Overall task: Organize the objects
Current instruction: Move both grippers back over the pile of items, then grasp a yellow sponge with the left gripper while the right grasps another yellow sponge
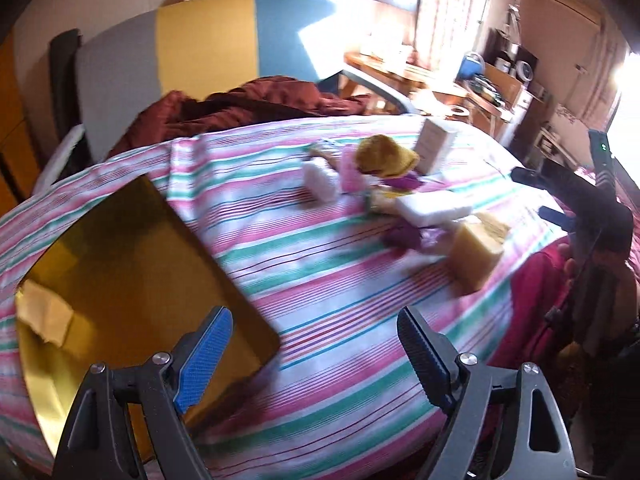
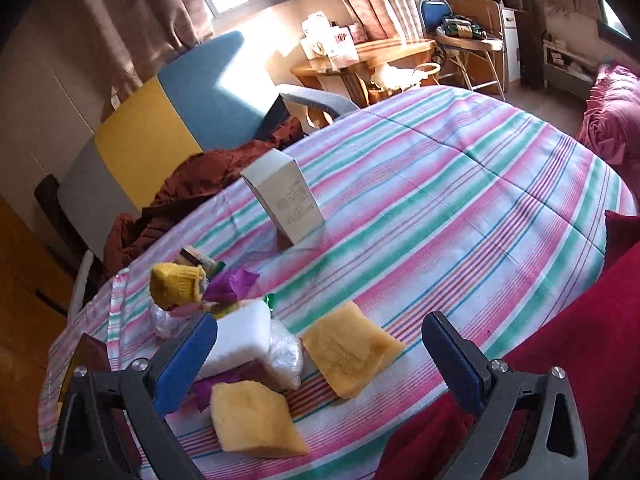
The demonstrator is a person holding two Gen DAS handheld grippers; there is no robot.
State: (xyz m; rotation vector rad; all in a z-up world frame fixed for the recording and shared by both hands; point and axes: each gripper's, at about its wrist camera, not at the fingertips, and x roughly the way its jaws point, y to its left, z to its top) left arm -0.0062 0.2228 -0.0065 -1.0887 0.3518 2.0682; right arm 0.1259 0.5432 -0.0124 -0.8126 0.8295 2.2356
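A pile of small objects lies on the striped bedspread (image 1: pixel 340 280): a yellow knitted hat (image 1: pixel 386 156) (image 2: pixel 176 285), a white foam block (image 1: pixel 432 210) (image 2: pixel 240 338), purple cloth (image 2: pixel 232 284), clear plastic bags (image 2: pixel 286 354) and two yellow sponges (image 2: pixel 350 350) (image 2: pixel 252 420). A white carton (image 2: pixel 286 196) (image 1: pixel 436 144) stands upright behind them. A shiny gold tray (image 1: pixel 120 280) rests on the bed at the left. My left gripper (image 1: pixel 314 356) is open above the bedspread beside the tray. My right gripper (image 2: pixel 320 354) is open, hovering over the sponges.
A maroon blanket (image 1: pixel 248 104) is bunched against the grey, yellow and blue headboard (image 1: pixel 204 40). A red cloth (image 2: pixel 560 340) covers the bed's right edge. A wooden side table (image 2: pixel 372 60) with boxes stands by the window. The other gripper's dark body (image 1: pixel 588 200) shows at the right.
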